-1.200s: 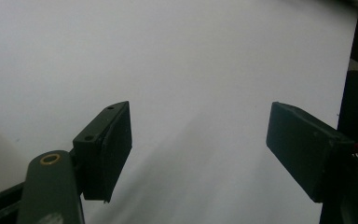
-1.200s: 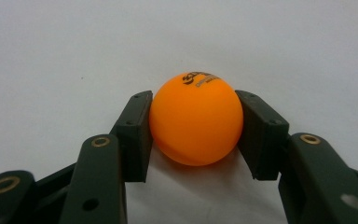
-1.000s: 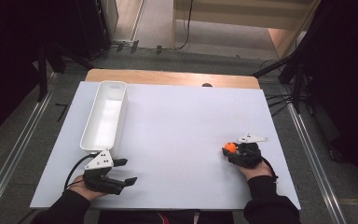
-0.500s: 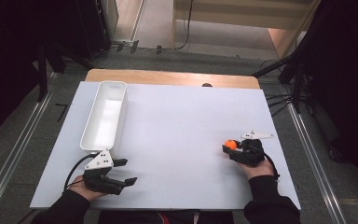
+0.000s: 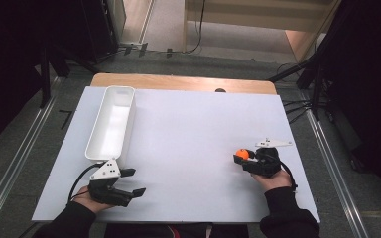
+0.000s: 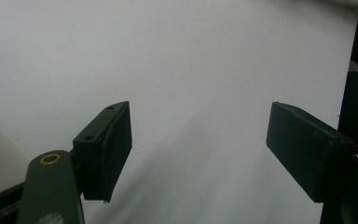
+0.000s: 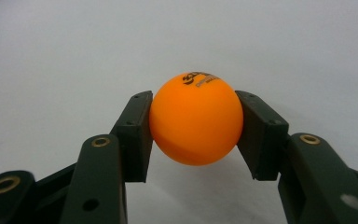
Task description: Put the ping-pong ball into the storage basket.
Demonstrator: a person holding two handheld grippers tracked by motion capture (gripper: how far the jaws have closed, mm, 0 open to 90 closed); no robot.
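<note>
The right gripper [image 7: 196, 135] pinches a smooth, round orange ball [image 7: 195, 119] between its flat black pads – printed lettering on top. The left gripper [image 6: 198, 149] stands spread wide over the matte white table [image 5: 193, 129], near a long white plastic tray [image 5: 110, 124].

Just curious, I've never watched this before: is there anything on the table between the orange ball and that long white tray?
No. In the high view only bare white table lies between the orange ball, clamped in the right tongs, and the white tray.

Small, glossy orange plastic table-tennis ball [image 7: 196, 119] with dark printed lettering on its upper side, clamped between the two black pads of the right claw [image 5: 241, 156] near the white desk's [image 5: 193, 129] right edge.
</note>
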